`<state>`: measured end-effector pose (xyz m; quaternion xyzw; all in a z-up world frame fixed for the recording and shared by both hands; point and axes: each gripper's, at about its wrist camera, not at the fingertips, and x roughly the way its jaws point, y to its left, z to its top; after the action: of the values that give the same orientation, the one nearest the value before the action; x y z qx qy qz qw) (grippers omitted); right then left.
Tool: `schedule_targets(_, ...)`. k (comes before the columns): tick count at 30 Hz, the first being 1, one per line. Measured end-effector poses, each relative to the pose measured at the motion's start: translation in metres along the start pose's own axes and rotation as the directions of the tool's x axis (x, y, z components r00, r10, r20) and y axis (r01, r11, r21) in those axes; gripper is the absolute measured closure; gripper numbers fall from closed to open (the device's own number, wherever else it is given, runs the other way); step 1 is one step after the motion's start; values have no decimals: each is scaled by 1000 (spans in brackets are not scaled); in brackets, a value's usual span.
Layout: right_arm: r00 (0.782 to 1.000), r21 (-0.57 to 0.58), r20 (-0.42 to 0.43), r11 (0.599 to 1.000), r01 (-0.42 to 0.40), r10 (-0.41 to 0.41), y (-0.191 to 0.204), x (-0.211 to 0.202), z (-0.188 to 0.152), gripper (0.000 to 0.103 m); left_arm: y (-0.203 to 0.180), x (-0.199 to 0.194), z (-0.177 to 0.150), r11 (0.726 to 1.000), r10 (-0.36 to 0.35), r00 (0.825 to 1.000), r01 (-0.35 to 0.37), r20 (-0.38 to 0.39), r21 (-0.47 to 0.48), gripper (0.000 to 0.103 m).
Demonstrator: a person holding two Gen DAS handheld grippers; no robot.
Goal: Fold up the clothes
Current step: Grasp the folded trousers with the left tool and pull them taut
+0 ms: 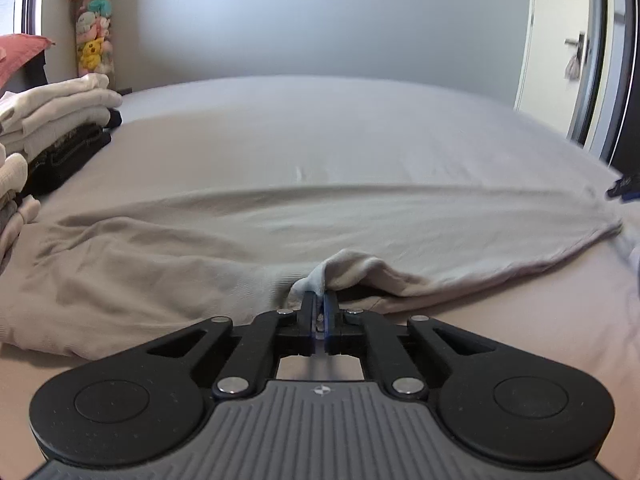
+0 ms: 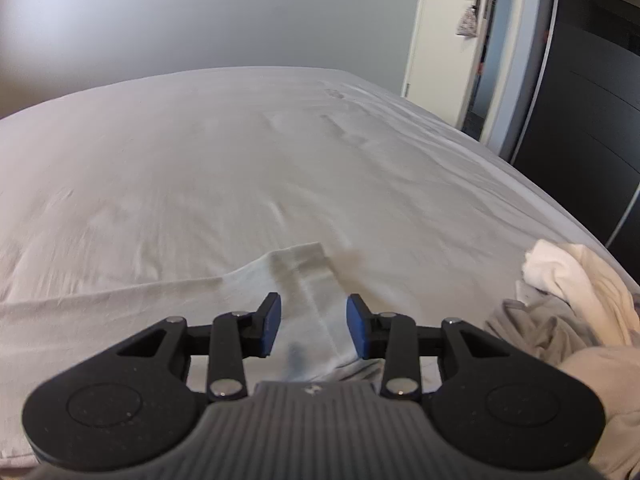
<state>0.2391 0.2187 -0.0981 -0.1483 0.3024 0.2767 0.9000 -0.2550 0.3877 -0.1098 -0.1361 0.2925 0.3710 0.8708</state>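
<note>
Nearest the left wrist camera, the black two-finger left gripper [image 1: 319, 300] is seen with its blue-padded jaws pressed together on a pinched-up fold of the pale beige knit garment [image 1: 224, 240]. That garment is spread flat and wide across the light grey bed sheet [image 1: 320, 120], with a sleeve lying toward the left and a hemmed edge running off to the right. A stack of folded cream and black clothes [image 1: 52, 128] is seen at the left edge of the bed, well apart from the gripper, and a tall column of plush toys [image 1: 93, 20] is stood against the wall behind it.

From the right wrist camera, the black right gripper [image 2: 314, 326] is seen with its blue pads held apart. A ribbed corner of the same garment [image 2: 308, 280] lies on the sheet between the fingers, and neither pad is pressed on it. A heap of unfolded white and grey clothes [image 2: 568, 300] is piled just to the right of this gripper, near the bed's edge. A white door [image 2: 444, 40] with a dark handle is seen beyond the bed.
</note>
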Motion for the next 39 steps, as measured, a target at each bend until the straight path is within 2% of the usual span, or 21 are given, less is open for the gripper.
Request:
schedule_targets(4, 1000, -2, -12, 1000, 10, -10, -1, 4, 0, 63, -7, -12, -1, 999, -7, 996, 12, -89, 49, 101)
schedule_targets(8, 999, 27, -37, 999, 32, -31, -6, 8, -2, 63, -7, -2, -13, 999, 3, 980, 7, -198, 52, 101)
schedule_targets(12, 997, 73, -60, 996, 42, -38, -15, 11, -3, 63, -4, 3, -14, 999, -4, 974, 15, -227, 50, 100)
schedule_targets(15, 997, 99, -64, 994, 39, -33, -20, 12, -5, 63, 2, 0, -13, 998, -49, 973, 58, -224, 37, 100)
schedule_targets(18, 999, 150, -35, 989, 16, -11, -28, 14, -3, 62, 4, -9, -11, 996, -64, 981, 74, -183, 45, 98)
schedule_targets(21, 1000, 207, 11, 978, 2, -4, -41, 16, 1, 57, 6, -20, -4, 995, -79, 991, 85, -107, 47, 89)
schedule_targets(24, 998, 266, 55, 964, -20, 6, -53, 20, 4, 58, 11, -24, 1, 996, -86, 996, 86, -37, -9, 87)
schedule_targets(26, 996, 301, 67, 951, -75, 57, -58, 27, 6, 60, 15, -19, 2, 996, -80, 996, 79, -26, -46, 87)
schedule_targets(28, 995, 324, 49, 941, -100, 88, -59, 34, 8, 60, 19, -11, 1, 996, -67, 997, 64, -35, -69, 87)
schedule_targets(33, 999, 301, -47, 954, -7, 23, -56, 47, 7, 56, 27, 2, -3, 991, -54, 995, 44, -79, -126, 87)
schedule_targets(35, 998, 313, -61, 950, -9, 30, -58, 50, 7, 56, 28, 3, -4, 991, -55, 995, 44, -81, -127, 87)
schedule_targets(39, 991, 298, -135, 954, 18, 23, -55, 58, 6, 49, 26, 2, -6, 993, -50, 995, 41, -83, -113, 87)
